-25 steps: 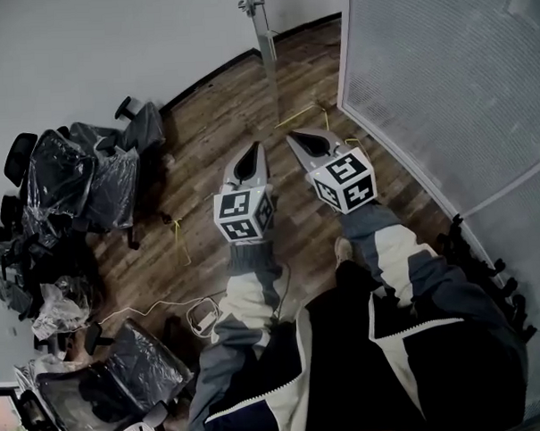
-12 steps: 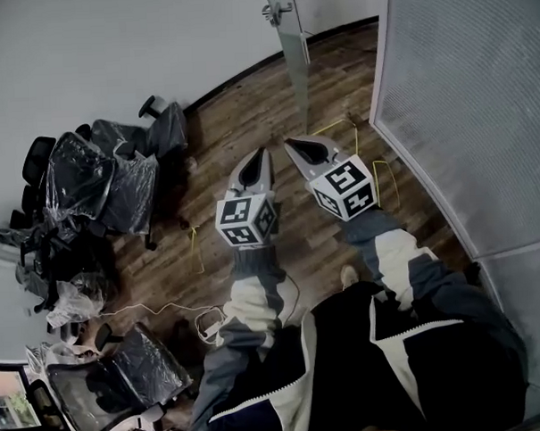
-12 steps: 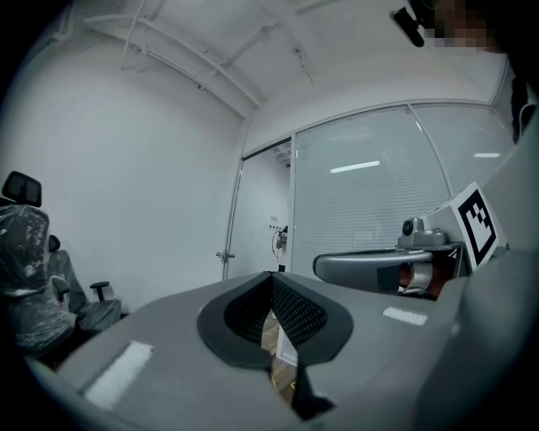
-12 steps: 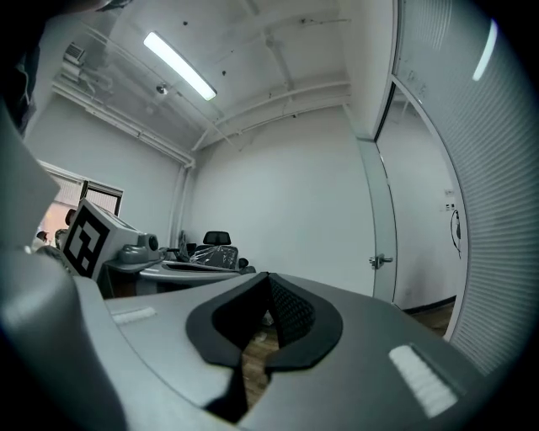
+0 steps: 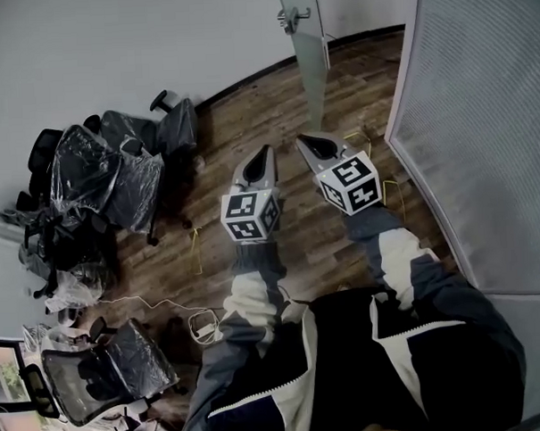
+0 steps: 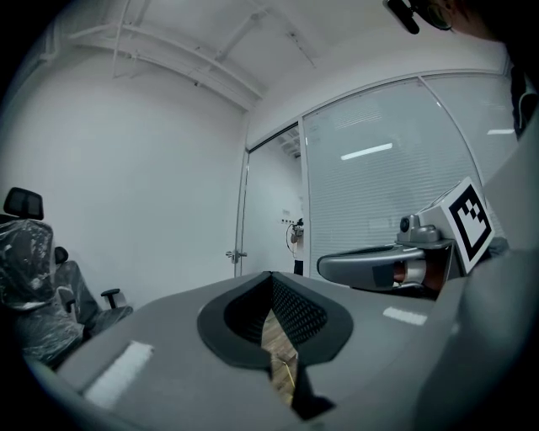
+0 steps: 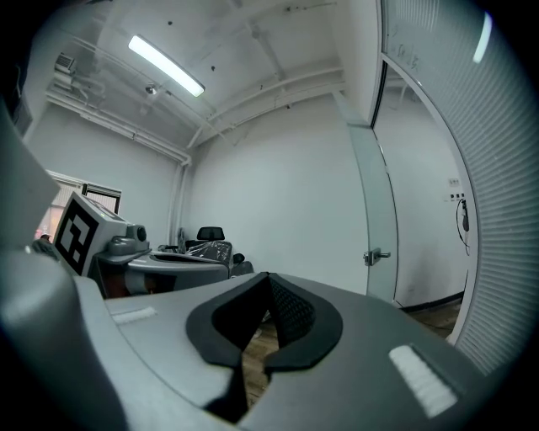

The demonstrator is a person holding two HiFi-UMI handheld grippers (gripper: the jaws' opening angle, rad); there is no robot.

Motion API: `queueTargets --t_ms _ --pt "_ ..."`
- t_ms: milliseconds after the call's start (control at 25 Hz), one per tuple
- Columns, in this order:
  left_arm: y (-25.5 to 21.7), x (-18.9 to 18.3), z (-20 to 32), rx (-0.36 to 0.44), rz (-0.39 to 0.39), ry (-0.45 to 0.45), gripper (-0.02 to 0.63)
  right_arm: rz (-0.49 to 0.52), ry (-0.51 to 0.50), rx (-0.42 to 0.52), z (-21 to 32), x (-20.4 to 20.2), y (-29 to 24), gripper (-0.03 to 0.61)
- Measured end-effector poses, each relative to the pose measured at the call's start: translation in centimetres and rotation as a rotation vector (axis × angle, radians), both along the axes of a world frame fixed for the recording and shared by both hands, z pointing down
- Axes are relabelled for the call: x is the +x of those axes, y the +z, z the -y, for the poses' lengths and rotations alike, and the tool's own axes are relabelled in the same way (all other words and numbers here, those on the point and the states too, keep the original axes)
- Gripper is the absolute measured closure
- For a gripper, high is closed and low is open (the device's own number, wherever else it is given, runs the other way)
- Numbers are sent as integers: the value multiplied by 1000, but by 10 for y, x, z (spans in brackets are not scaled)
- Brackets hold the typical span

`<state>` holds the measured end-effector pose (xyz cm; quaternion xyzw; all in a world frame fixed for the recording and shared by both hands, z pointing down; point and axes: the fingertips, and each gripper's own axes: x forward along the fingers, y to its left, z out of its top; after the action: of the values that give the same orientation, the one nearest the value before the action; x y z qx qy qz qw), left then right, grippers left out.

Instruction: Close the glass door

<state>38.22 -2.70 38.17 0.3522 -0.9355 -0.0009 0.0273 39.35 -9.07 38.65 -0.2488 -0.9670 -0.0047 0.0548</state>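
Since the earlier frame the glass door (image 5: 313,70) has slid rightward along the top of the head view and looks nearer, and the plastic-wrapped office chairs (image 5: 116,172) at the left have shifted right as well. The door stands at the upper centre, swung away from the frosted partition (image 5: 480,112) on the right, with its metal handle (image 5: 290,19) near the top edge. Both grippers sit side by side at the centre of the frame over the wood floor (image 5: 248,113), pointing toward the door and well apart from it. The left gripper (image 5: 265,153) has its jaws closed together, with nothing between them. The right gripper (image 5: 306,142) is likewise pinched closed and empty.
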Motion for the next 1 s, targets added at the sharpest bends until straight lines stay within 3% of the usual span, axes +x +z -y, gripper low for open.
queueTargets --t_ms 320,560,1000 --pt "16 -58 -20 -15 -14 -33 612 -34 -12 -15 -8 -58 18 574" --pt "22 -121 -31 -36 -16 44 612 -33 39 -13 -24 -123 27 574" --pt "8 -255 -97 -6 -3 131 612 -22 151 38 -88 -253 12 574"
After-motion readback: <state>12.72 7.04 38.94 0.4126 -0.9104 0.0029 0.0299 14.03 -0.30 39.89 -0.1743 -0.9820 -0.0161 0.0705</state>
